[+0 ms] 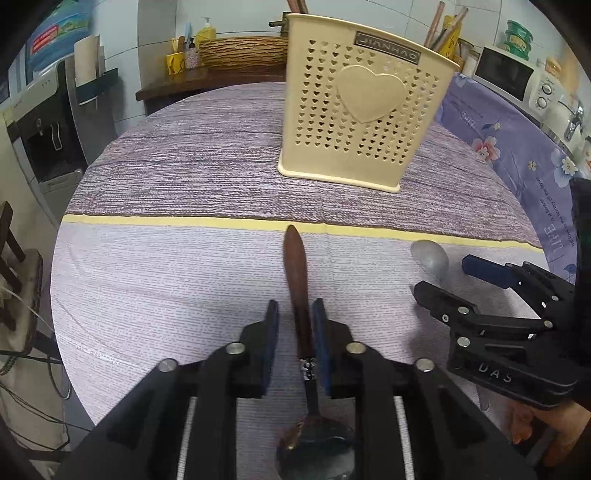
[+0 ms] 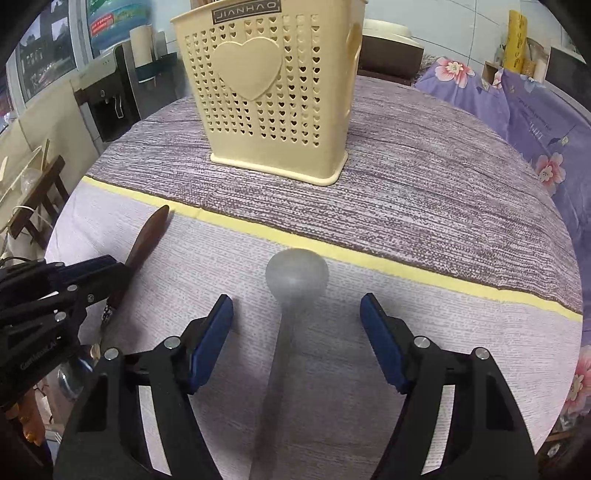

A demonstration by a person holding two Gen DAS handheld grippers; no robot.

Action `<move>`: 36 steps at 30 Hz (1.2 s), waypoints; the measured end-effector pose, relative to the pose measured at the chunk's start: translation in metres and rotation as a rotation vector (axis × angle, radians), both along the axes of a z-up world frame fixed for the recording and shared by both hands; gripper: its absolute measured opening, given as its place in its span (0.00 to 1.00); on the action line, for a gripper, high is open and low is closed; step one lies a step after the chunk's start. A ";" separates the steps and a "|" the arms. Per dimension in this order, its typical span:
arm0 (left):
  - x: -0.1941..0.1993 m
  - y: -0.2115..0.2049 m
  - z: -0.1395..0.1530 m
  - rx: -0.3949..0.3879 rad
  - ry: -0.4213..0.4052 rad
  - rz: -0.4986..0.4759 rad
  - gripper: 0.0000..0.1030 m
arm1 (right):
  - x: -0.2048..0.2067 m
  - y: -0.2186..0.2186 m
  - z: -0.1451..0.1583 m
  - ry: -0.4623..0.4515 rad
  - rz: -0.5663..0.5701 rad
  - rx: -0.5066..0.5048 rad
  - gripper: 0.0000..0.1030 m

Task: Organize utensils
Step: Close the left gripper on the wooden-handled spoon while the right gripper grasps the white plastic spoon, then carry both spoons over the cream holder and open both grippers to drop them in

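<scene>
A spoon with a dark wooden handle lies on the tablecloth, its metal bowl nearest my camera. My left gripper straddles that handle: the right pad is against it, the left pad stands off with a gap, so the jaws are open. A grey metal spoon lies bowl-forward between the wide-open fingers of my right gripper, touching neither pad. Behind both stands a cream utensil holder with heart-shaped holes and several chopsticks in it. Each gripper shows in the other's view: the right gripper, the left gripper.
A round table carries a lilac cloth with a yellow stripe. A purple flowered cover lies to the right, a water dispenser and a wooden chair to the left, a microwave at the back right.
</scene>
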State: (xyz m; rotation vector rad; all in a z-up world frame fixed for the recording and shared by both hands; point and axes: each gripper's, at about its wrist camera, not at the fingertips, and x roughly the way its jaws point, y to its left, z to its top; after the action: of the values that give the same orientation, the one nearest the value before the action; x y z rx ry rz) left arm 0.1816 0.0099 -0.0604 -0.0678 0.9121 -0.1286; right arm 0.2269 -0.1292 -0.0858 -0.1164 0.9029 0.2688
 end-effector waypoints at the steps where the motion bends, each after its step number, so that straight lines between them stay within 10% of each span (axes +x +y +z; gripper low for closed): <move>1: 0.001 0.002 0.001 -0.003 -0.003 0.004 0.30 | 0.001 0.002 0.000 -0.004 -0.002 -0.010 0.66; 7: 0.011 0.012 0.005 0.001 -0.015 0.028 0.36 | 0.011 0.002 0.002 -0.033 -0.033 -0.006 0.36; 32: 0.042 -0.005 -0.002 0.059 0.040 -0.028 0.42 | -0.035 -0.062 0.099 -0.303 -0.012 0.245 0.35; 36: 0.047 -0.007 -0.004 0.072 0.045 -0.033 0.29 | -0.034 -0.062 0.097 -0.304 -0.009 0.243 0.35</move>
State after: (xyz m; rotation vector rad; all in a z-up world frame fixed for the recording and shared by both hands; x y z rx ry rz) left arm 0.2289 0.0027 -0.0642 0.0108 0.9622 -0.1252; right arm 0.1924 -0.1915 0.0116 0.0710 0.5639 0.3400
